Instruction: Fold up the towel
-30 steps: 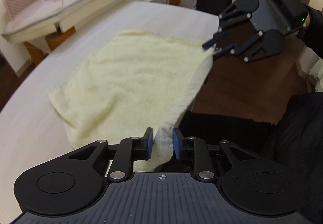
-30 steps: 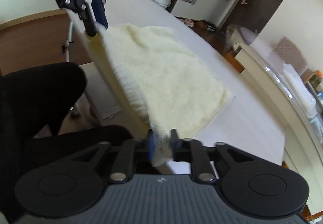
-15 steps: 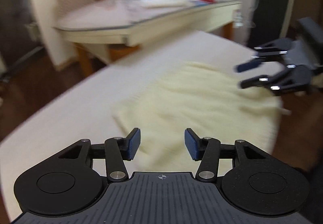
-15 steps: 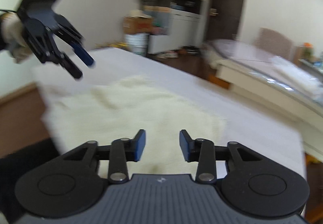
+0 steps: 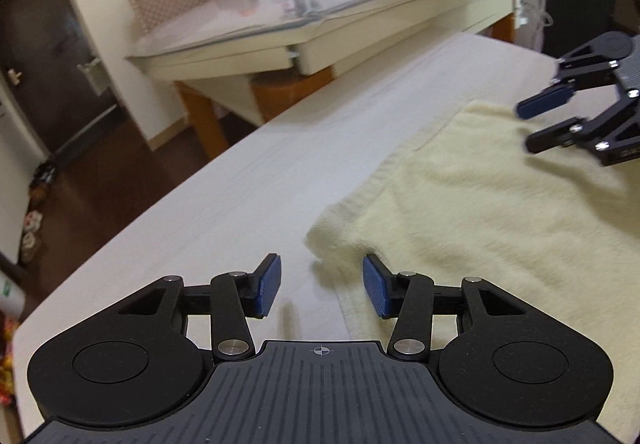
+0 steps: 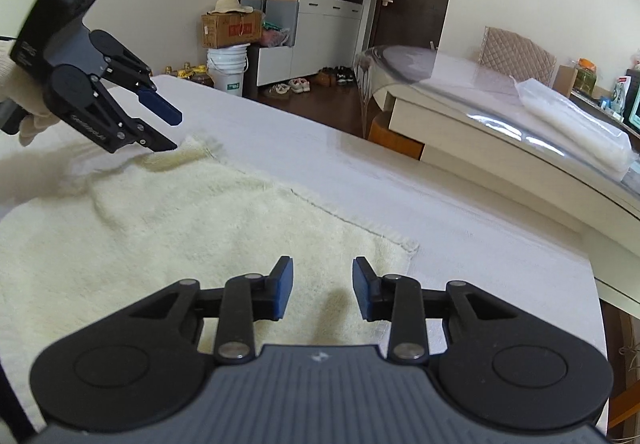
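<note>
Now the towel (image 6: 168,228) (folded) lies flat, long axis spanning both grippers.

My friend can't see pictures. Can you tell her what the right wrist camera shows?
A pale yellow towel lies on a white table. The right gripper hangs open over its near corner, and the left gripper hangs open at its far corner.

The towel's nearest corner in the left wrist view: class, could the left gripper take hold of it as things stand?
Probably yes. The left gripper is open with nothing between its pads, and the towel corner lies just ahead of the tips on the bare table. Nothing blocks the approach.
</note>
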